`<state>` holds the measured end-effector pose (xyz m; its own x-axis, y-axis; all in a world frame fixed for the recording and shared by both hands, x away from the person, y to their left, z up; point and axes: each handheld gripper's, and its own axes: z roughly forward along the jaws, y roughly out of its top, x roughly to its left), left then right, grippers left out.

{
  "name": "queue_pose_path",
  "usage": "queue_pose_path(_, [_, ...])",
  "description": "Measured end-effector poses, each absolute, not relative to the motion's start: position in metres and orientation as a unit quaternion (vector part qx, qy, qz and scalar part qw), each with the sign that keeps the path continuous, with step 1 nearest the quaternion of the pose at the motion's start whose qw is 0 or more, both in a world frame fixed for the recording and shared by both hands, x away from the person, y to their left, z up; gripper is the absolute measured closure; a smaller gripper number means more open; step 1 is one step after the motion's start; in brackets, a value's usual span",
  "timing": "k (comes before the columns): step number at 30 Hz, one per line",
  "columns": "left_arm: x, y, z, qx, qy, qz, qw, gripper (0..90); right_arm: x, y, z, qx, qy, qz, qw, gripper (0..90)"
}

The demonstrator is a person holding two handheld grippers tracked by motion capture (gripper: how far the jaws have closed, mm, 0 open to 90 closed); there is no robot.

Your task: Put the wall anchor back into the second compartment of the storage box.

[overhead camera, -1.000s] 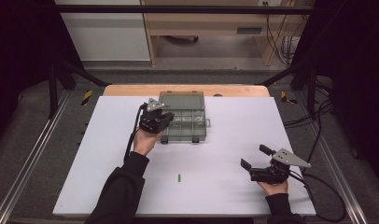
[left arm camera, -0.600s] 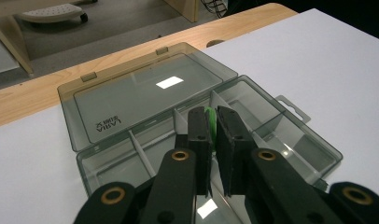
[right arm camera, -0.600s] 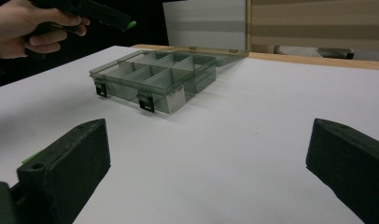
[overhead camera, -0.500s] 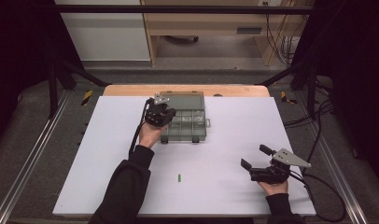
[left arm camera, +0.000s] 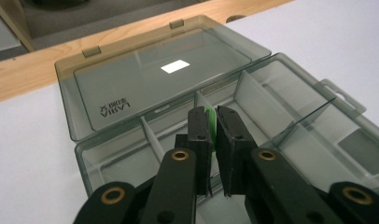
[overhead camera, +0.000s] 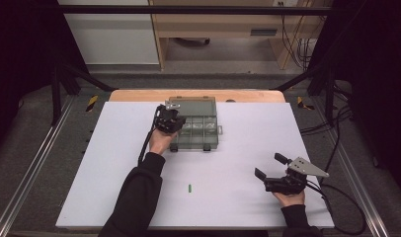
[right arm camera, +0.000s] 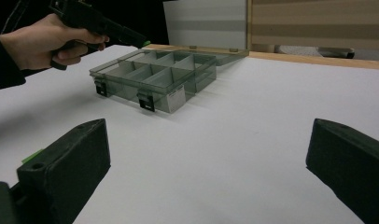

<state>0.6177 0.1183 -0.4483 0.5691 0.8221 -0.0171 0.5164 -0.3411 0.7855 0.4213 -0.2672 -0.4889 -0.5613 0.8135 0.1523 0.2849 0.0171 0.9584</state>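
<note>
A clear grey compartment box [overhead camera: 208, 129] lies open at the table's far middle, its lid [left arm camera: 155, 79] folded back flat. My left gripper [overhead camera: 169, 112] hovers over the box's left side, shut on a small green piece [left arm camera: 209, 122] pinched between its pads above a middle compartment. The right gripper view shows that piece's green tip [right arm camera: 143, 43] above the box [right arm camera: 155, 74]. A second green piece [overhead camera: 189, 188] lies on the white table towards the front. My right gripper [overhead camera: 270, 166] rests at the front right, jaws wide open with nothing between them.
The white table top [overhead camera: 248, 128] ends at a wooden strip [overhead camera: 139, 95] behind the box. A cable [overhead camera: 337, 207] trails from the right gripper off the table's right edge. Black frame posts stand at both sides.
My left hand has carried the green piece a little farther away and down, over the box's left compartments. The right gripper has stayed where it was.
</note>
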Motion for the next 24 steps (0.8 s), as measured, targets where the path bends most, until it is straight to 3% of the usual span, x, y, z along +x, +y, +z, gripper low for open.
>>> queue_pose_path(24, [0.626,0.116,-0.466,0.807,0.431,0.190,0.356,83.3,0.421,-0.267,-0.489,0.407,0.674,0.571,0.231,0.2])
